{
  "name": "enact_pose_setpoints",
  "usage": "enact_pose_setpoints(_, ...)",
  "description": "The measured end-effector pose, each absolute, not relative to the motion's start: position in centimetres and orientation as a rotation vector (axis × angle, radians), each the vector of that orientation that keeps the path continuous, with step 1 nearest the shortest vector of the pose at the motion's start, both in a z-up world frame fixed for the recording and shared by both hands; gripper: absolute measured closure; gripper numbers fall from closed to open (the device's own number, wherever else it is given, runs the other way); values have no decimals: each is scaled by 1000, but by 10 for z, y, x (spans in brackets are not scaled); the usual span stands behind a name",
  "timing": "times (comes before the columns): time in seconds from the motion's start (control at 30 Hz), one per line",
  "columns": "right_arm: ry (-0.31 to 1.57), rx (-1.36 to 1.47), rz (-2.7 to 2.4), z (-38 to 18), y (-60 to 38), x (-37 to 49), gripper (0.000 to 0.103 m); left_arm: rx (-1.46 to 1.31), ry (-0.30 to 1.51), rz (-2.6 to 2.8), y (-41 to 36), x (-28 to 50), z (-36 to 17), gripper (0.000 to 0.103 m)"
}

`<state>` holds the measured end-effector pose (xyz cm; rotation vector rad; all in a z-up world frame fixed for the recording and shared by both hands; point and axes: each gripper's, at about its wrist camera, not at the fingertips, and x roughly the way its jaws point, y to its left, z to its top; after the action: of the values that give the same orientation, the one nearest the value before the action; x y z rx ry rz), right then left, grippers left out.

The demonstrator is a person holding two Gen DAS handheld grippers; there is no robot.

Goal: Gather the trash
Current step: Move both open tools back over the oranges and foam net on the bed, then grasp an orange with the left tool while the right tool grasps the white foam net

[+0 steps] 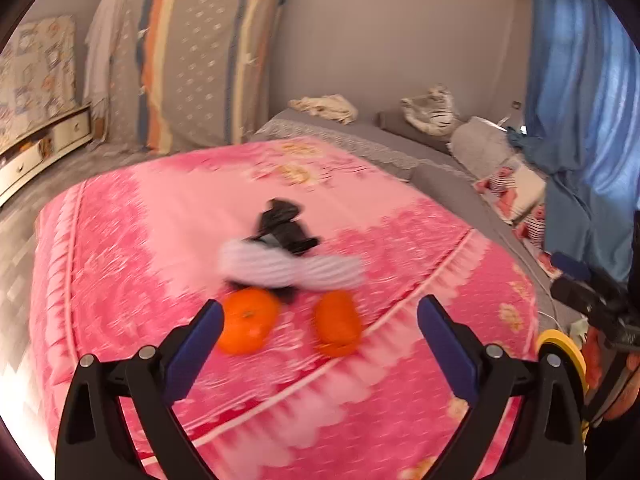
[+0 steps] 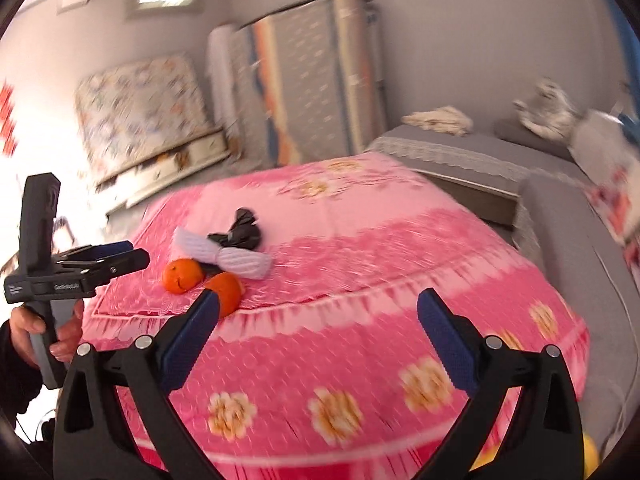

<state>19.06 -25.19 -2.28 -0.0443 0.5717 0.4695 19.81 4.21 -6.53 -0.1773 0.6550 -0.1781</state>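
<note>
Left wrist view: pink floral blanket (image 1: 168, 240) covers the bed, largest surface in frame, motion-blurred. Grey sofa (image 1: 440, 160) runs along its far edge; blue curtain (image 1: 580, 80) hangs behind that.

Trash cluster lies near the middle of the blanket, toward its near edge:
- white ribbed cloth (image 1: 292, 268), crumpled into a bow-like twist, longest item
- black plastic bag (image 1: 286, 228), scrunched and glossy, touching the cloth on its far side
- orange (image 1: 248, 326), whole, stem dimple facing up, just in front of the cloth
- second orange (image 1: 338, 322), beside the first, slightly apart from it, outline blurred

Left gripper (image 1: 320, 312): jaws spread wide, nothing between the pads; both oranges sit beyond the fingertips, not touched.

Right wrist view: right gripper (image 2: 318, 306) likewise released, jaws wide, empty. Same cluster appears left of its left finger; second orange partly hidden behind that fingertip. A hand (image 2: 60, 332) grips the left gripper's handle at the blanket's left edge.
</note>
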Motion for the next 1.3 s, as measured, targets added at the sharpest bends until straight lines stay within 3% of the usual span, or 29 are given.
enact_pose_setpoints(0.57,778,-318,693,-58,-121,279,9,-172,775,-152,83,210,-107,9)
enact_pose_setpoints(0.73,831,-367,721,-70,-103,294,25,-149,796,-162,78,219,-113,9)
enact_pose_setpoints(0.93,875,-433,749,-81,-81,309,34,-146,814,-173,73,229,-117,10)
enact_pose_setpoints(1.17,936,-456,797,-95,-65,326,36,-150,846,-196,72,244,-123,16)
enact_pose_setpoints(1.3,969,-480,809,-105,-56,335,43,-157,877,-207,73,254,-131,27)
